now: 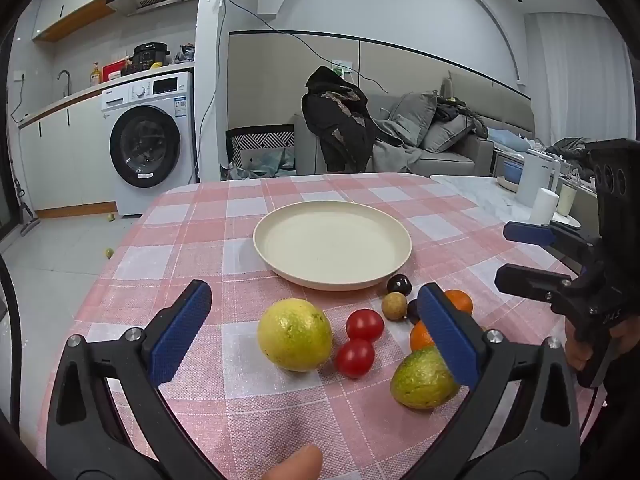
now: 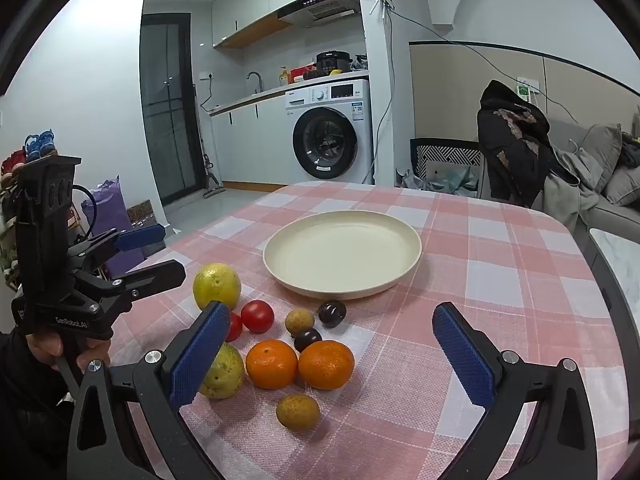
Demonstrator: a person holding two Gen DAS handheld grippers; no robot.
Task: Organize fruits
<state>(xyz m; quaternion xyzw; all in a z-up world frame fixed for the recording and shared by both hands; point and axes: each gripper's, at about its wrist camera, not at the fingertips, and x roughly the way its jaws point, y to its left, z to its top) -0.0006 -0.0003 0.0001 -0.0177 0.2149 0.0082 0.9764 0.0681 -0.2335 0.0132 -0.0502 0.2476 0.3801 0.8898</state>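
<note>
Fruit clustered just in front of the plate (image 2: 342, 254) on the checked cloth (image 2: 500, 280) — none on the plate yet. Nearest the plate, a dark plum (image 2: 331, 313) and a longan (image 2: 299, 321); further from it, a second plum (image 2: 307, 339), two tomatoes (image 2: 257, 315), two oranges (image 2: 272, 364). Well out from the plate, a lone longan (image 2: 298, 411). Left of the plate's near edge, a big yellow-green guava (image 2: 216, 286); a second guava (image 2: 224, 372) beyond the tomatoes, half hidden by a blue pad. Plate bare, likely as the collecting spot.

Left gripper (image 1: 316, 340) spread wide, empty, straddling the guava (image 1: 295, 334) and tomatoes (image 1: 364, 325) — probably lined up for a first pick. Right gripper (image 2: 340, 360) also spread and empty, over the oranges, on the side away from the plate.
</note>
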